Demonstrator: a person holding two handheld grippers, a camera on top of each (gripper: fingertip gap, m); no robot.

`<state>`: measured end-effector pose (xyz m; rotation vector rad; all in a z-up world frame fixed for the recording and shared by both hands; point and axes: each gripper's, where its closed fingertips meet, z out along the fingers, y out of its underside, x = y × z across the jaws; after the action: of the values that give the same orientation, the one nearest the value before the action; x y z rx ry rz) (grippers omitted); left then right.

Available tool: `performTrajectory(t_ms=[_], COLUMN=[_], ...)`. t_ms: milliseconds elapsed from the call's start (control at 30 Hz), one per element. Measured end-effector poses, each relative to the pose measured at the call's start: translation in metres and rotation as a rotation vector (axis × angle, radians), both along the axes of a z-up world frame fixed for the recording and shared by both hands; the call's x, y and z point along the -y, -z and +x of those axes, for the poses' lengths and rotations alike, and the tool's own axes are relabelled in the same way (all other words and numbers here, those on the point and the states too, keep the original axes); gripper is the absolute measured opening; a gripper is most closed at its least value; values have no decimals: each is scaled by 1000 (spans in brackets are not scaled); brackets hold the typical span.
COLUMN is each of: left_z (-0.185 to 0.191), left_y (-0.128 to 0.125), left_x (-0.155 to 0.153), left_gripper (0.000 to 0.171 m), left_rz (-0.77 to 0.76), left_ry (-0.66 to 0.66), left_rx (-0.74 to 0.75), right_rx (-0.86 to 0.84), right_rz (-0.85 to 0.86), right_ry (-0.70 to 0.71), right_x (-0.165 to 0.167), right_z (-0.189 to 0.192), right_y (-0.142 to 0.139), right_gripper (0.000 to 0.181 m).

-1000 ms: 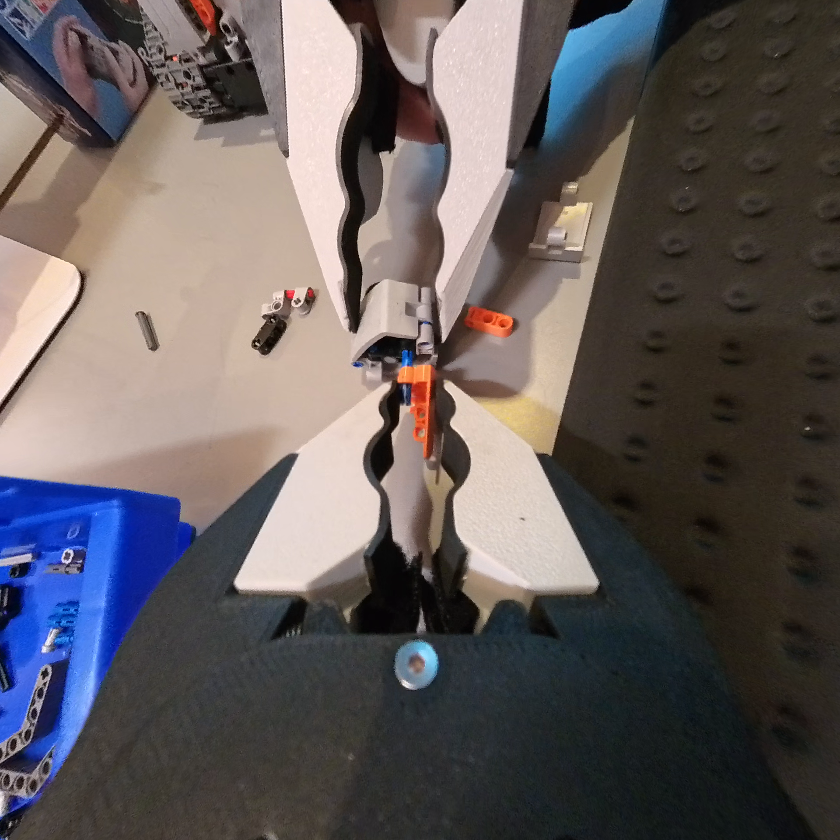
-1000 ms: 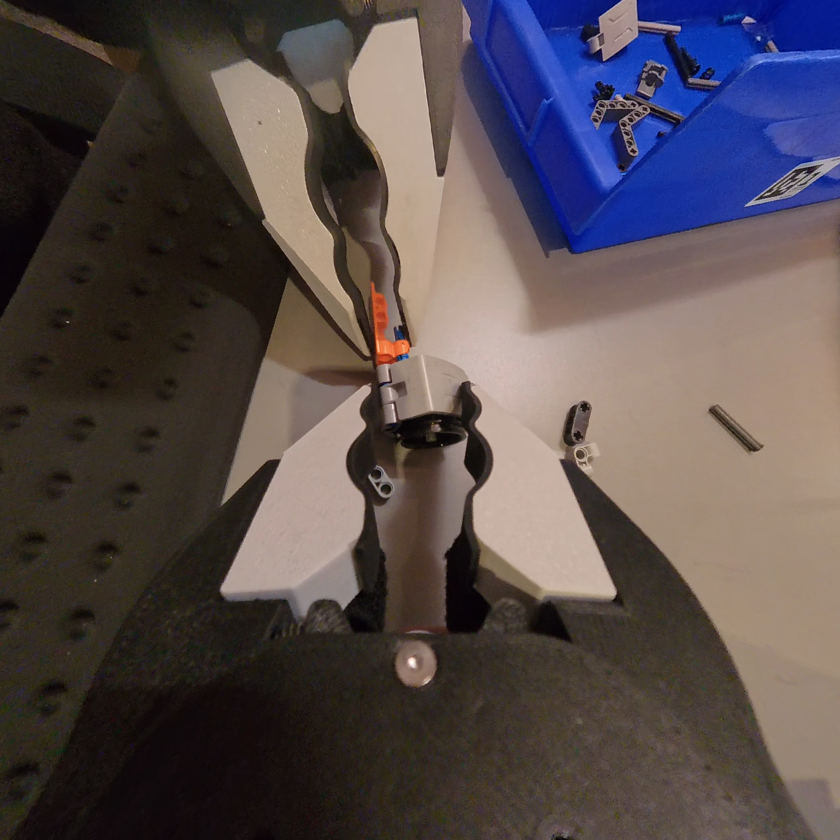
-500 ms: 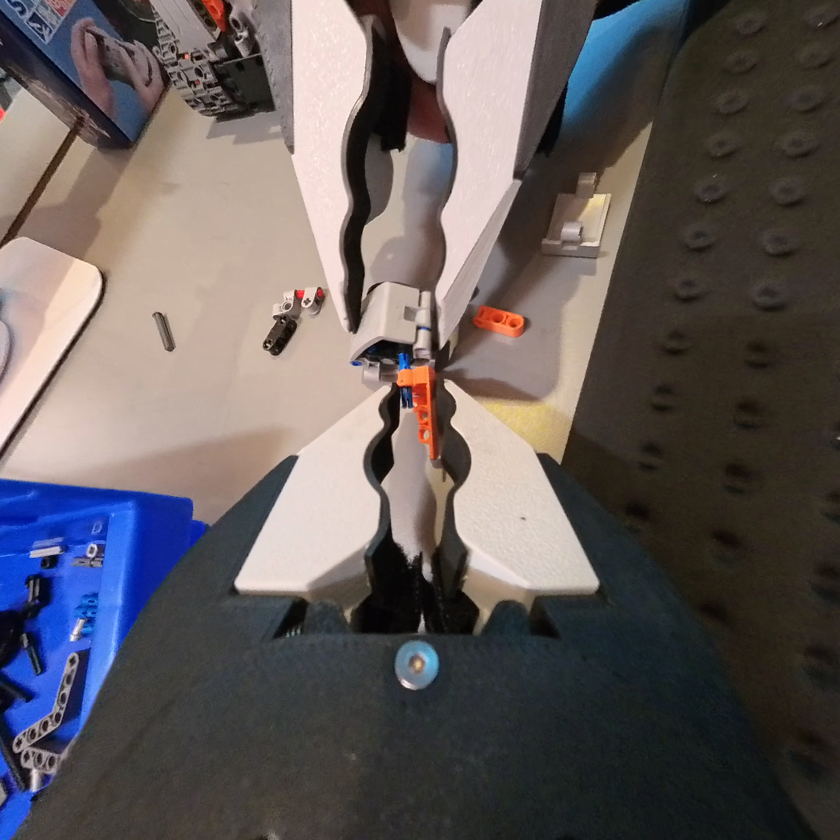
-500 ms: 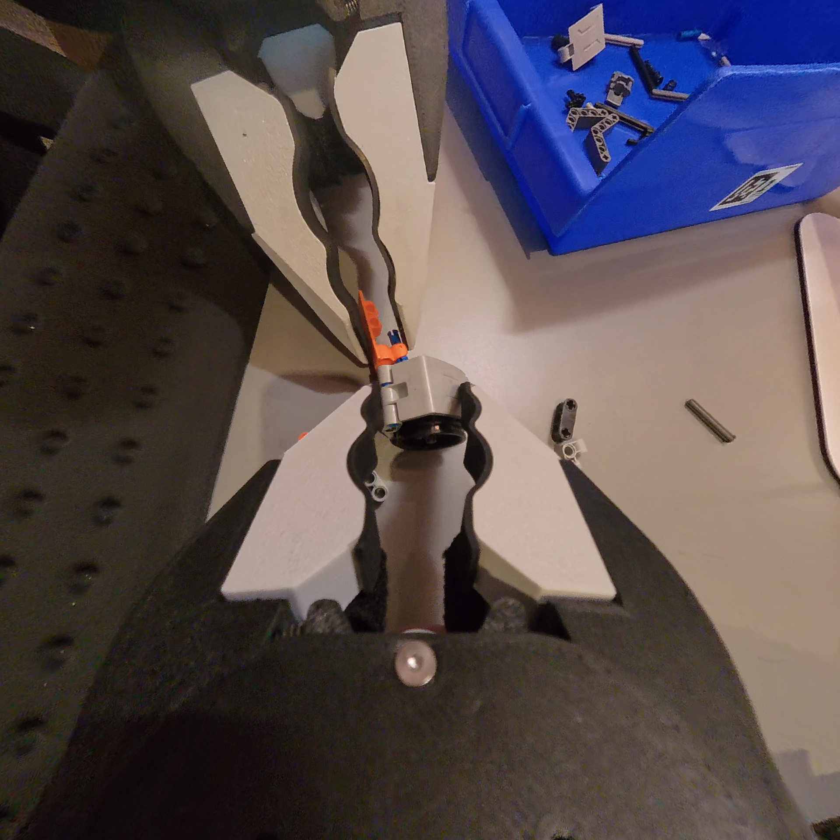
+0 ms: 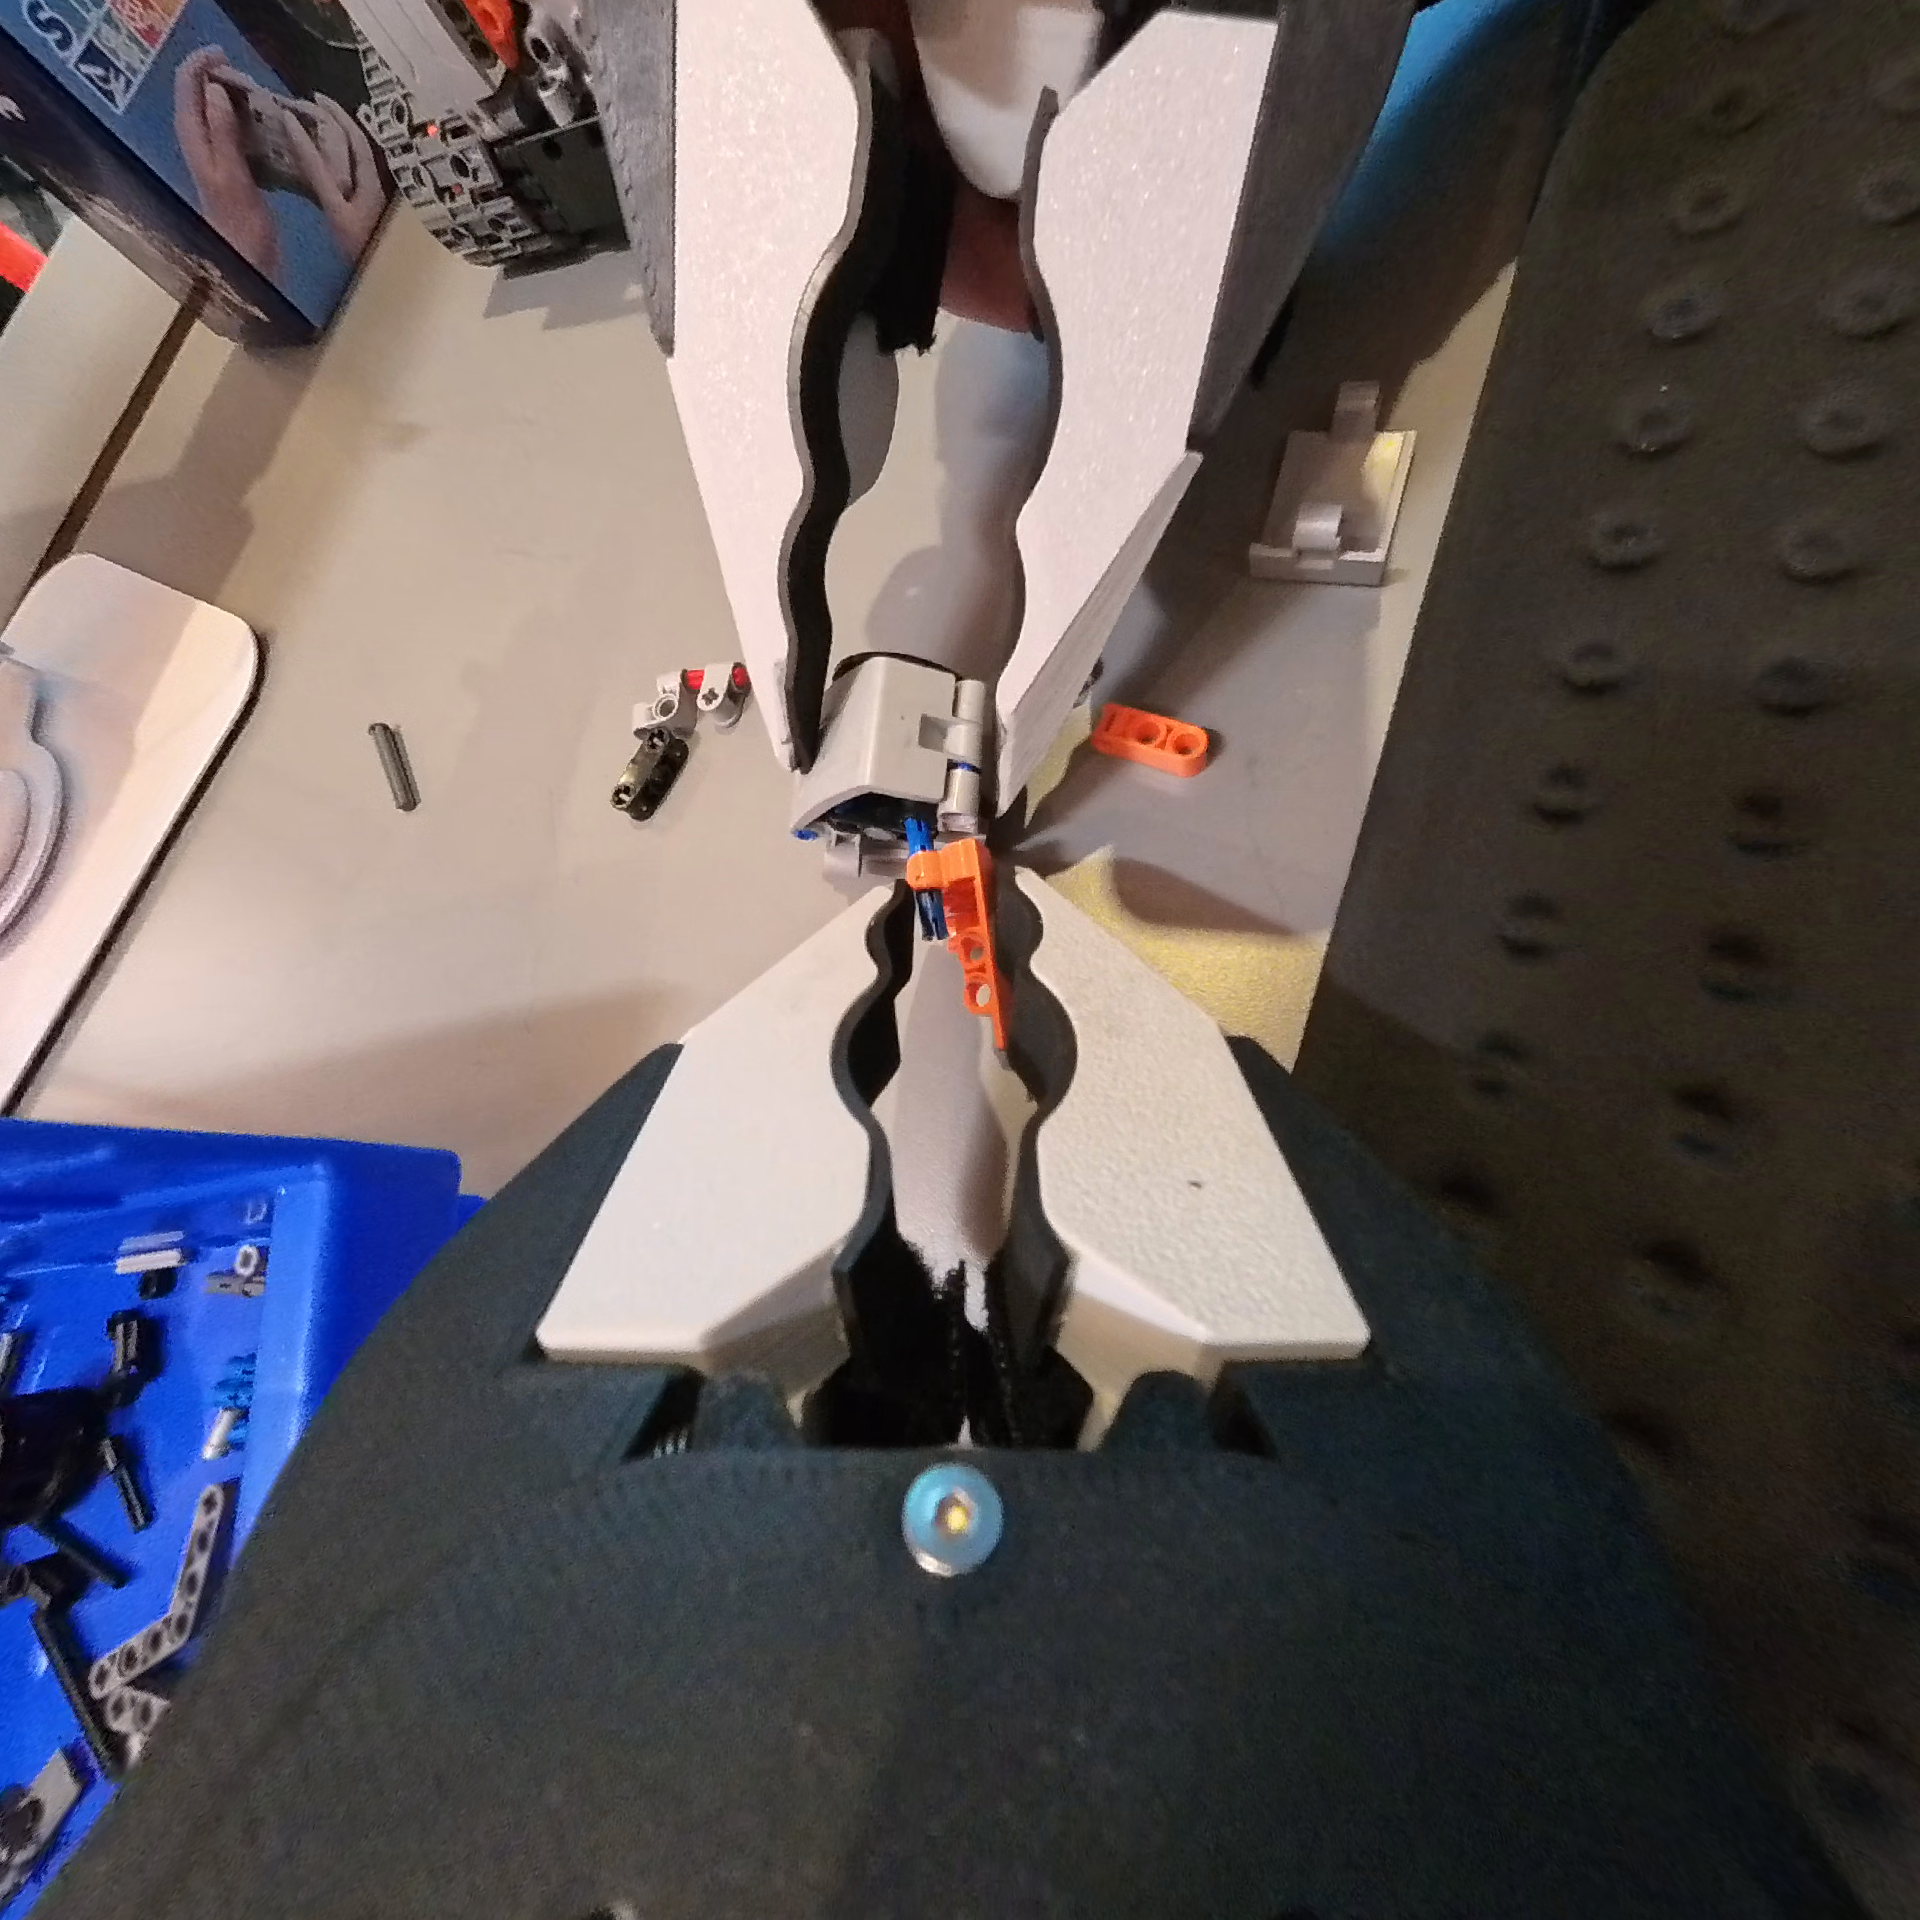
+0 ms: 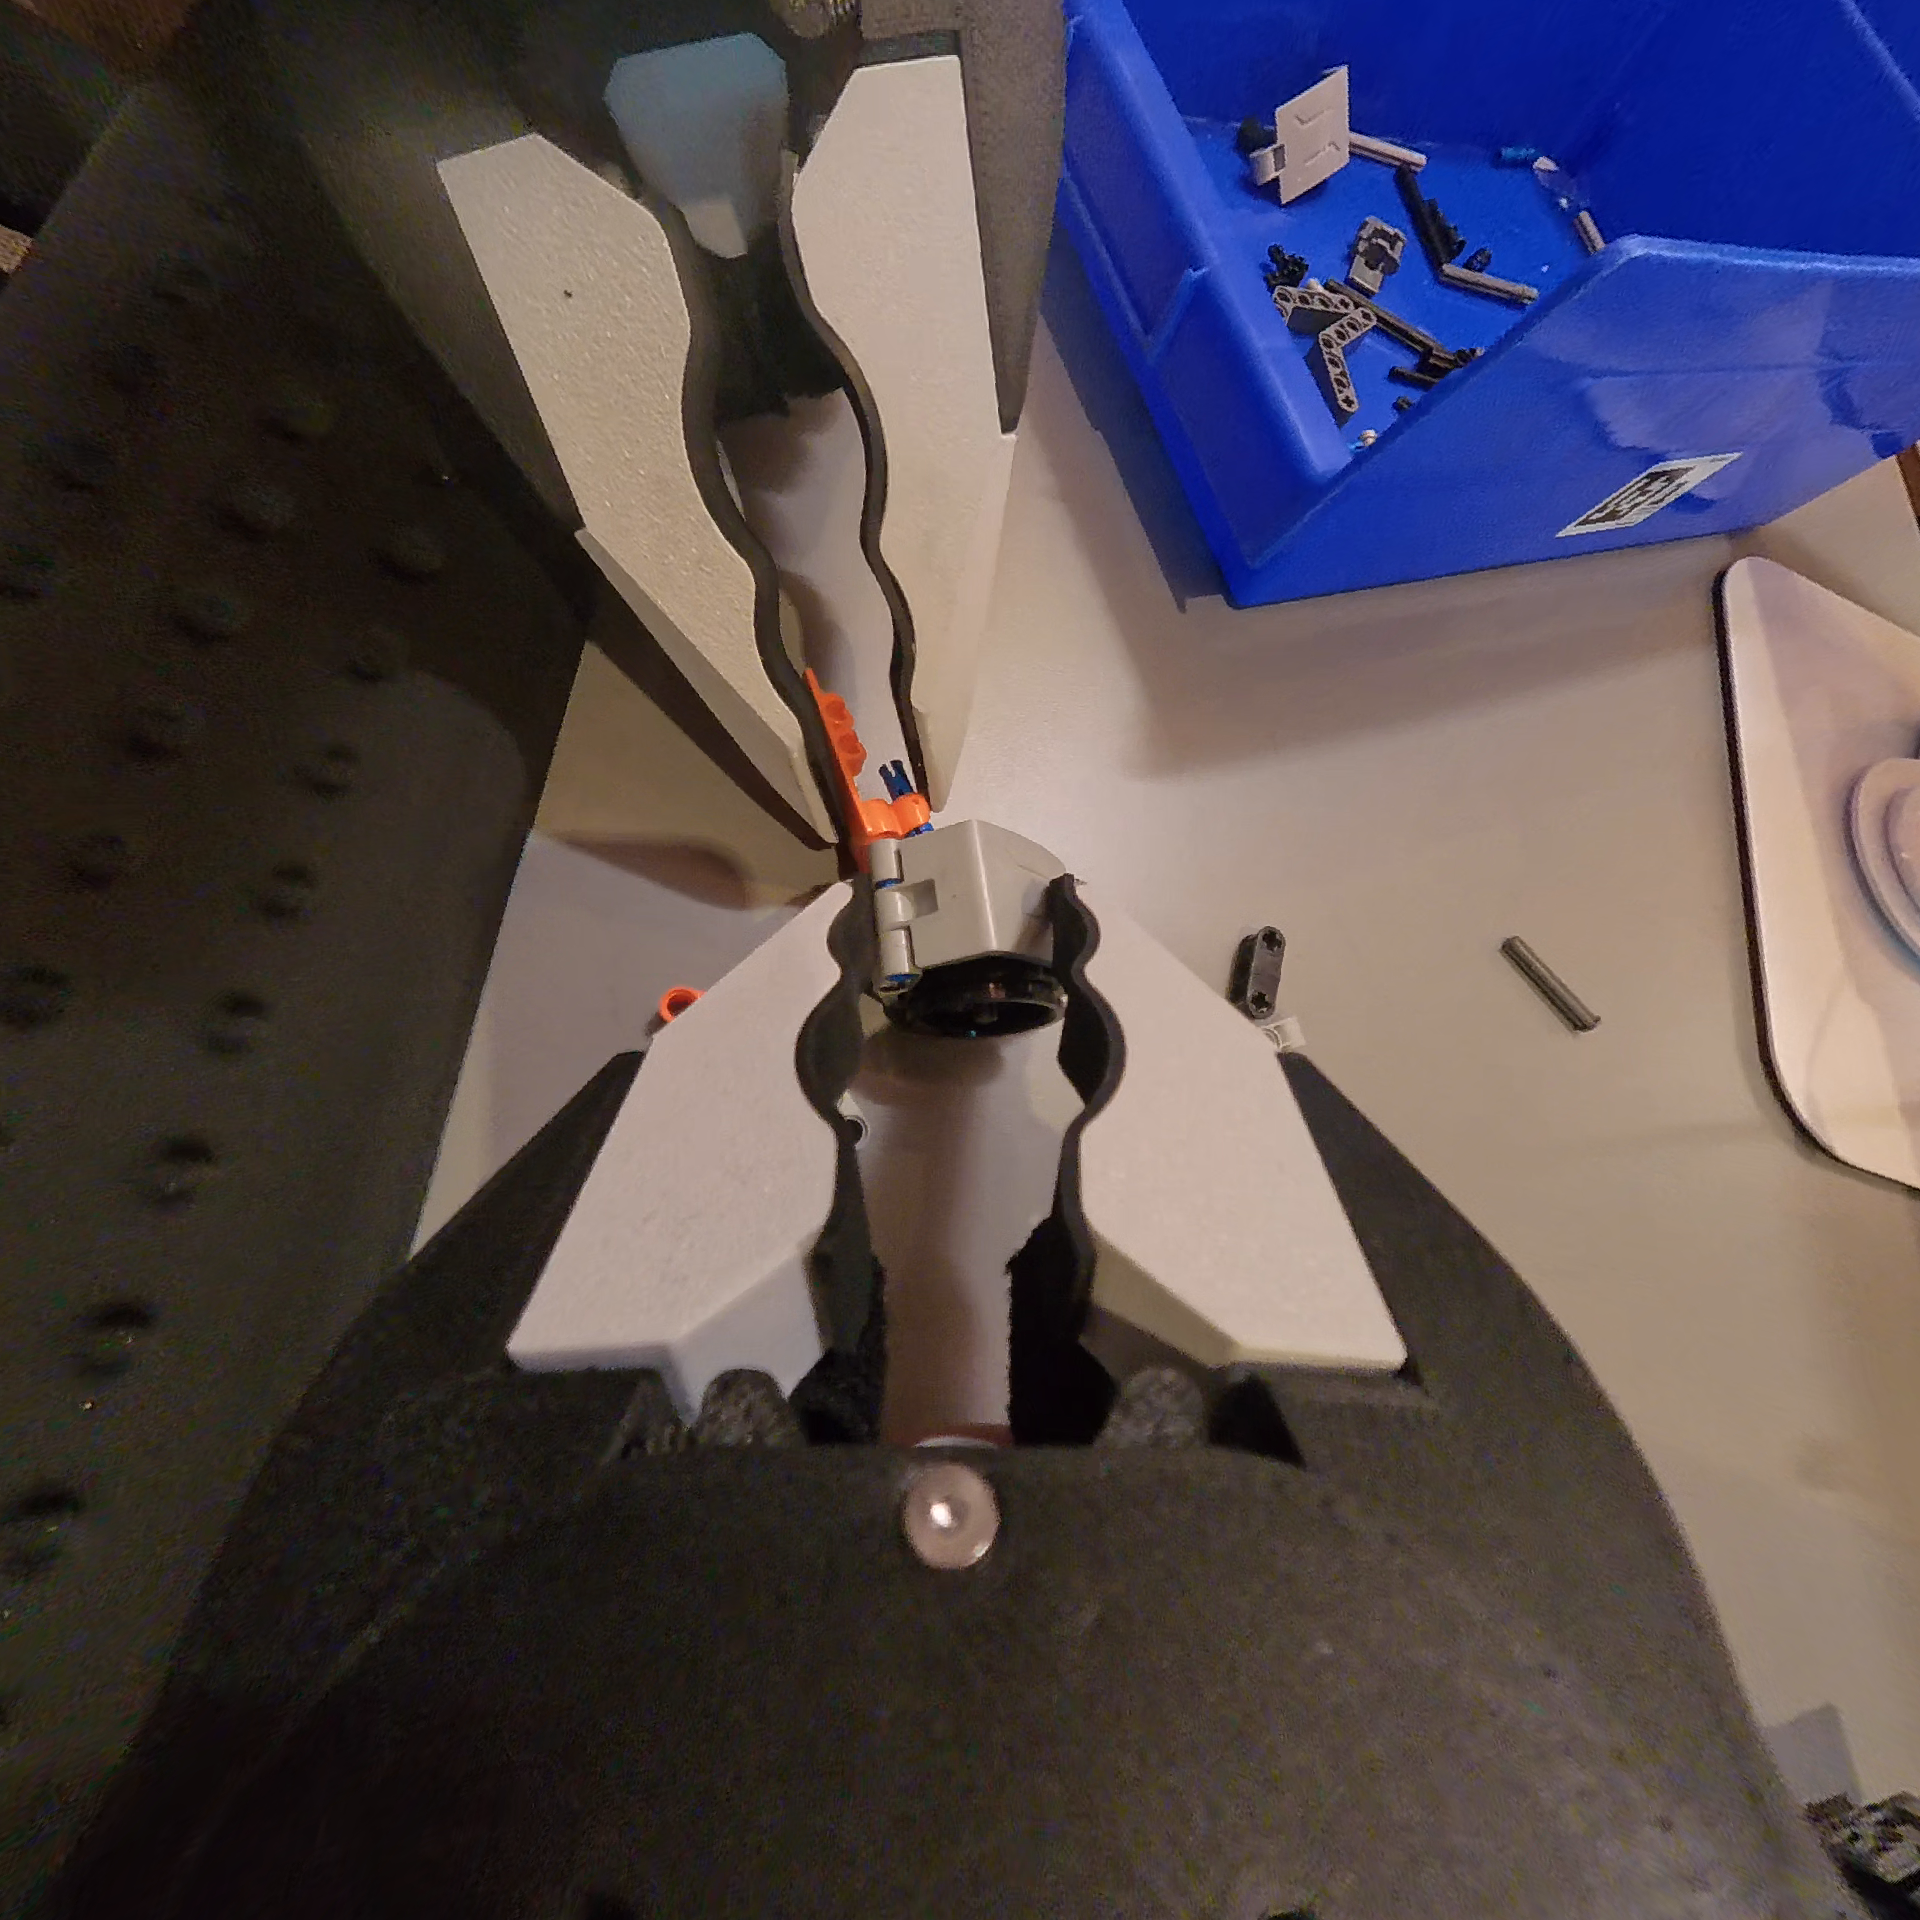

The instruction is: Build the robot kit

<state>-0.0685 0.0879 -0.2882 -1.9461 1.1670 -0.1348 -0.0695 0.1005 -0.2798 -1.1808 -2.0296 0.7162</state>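
So my left gripper [image 5: 956, 914] was pinched shut on a skinny orange beam [image 5: 975, 940] with a row of holes and a blue pin [image 5: 923, 875] stuck in its far end. My right gripper [image 6: 961, 935] was clamped around a chunky grey block [image 6: 956, 891] with a round black end. The two grippers met tip to tip just above the pale table [image 5: 436, 582], beam end right against the block.

The beam's long axis ran along my left fingers, pointing straight at the block.

Left wrist view gave me an orange two-hole piece [image 5: 1151, 736] and a grey hinged plate [image 5: 1325, 509] on the table. Only the right wrist view showed the block's black round face, plus the inside of the blue bin [image 6: 1558, 468].
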Motion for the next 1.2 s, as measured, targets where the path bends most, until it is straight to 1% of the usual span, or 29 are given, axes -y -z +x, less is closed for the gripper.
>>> performTrajectory(t_ms=[100, 367, 467, 500, 567, 633, 700, 733, 767, 800, 867, 933, 1100, 1167, 1200], left_z=[1, 2, 2, 2, 2, 1, 0, 0, 0, 1, 1, 2, 5, 6, 6], left_y=[0, 0, -2, -2, -4, -4, -2, -4, -5, -5, -5, -7, -19, -22, -24], left_x=[-2, -4, -6, -5, -4, -1, 2, 1, 2, 2, 1, 2, 2, 3, 3], left_gripper=[11, 12, 13, 14, 25, 26, 22, 16, 14, 6, 6, 5, 5, 5, 5], left_rz=[0, -33, -66, -83, -75, -83, -103, -100, -108, -125, -145, -164, -239, -268, -277], left_ry=[12, 37, 48, 54, 59, 63, 61, 60, 64, 70, 63, 67, 85, 95, 98], left_rx=[-6, 44, 117, 133, 142, 153, 168, 176, 189, 209, 225, 257, 407, 450, 470], right_rx=[0, 18, 34, 38, 51, 56, 50, 57, 72, 84, 88, 81, 93, 74, 73], right_rz=[7, -48, -154, -162, -190, -244, -286, -312, -339, -349, -340, -325, -279, -248, -244], right_ry=[-30, -48, -38, -42, -40, -37, -24, -21, -17, -13, -13, -10, -18, -19, -20], right_x=[3, 0, -3, -2, 0, -1, -4, -5, -4, -4, -4, -5, -5, -6, -5], right_z=[-1, -1, 0, 0, 1, 2, 3, 3, 4, 4, 5, 8, 12, 11, 11], right_y=[0, 0, -1, -1, -1, -5, -11, -13, -13, -12, -13, -16, -12, -14, -15], right_gripper=[31, 32, 32, 33, 33, 31, 28, 29, 28, 29, 31, 38, 42, 34, 34])
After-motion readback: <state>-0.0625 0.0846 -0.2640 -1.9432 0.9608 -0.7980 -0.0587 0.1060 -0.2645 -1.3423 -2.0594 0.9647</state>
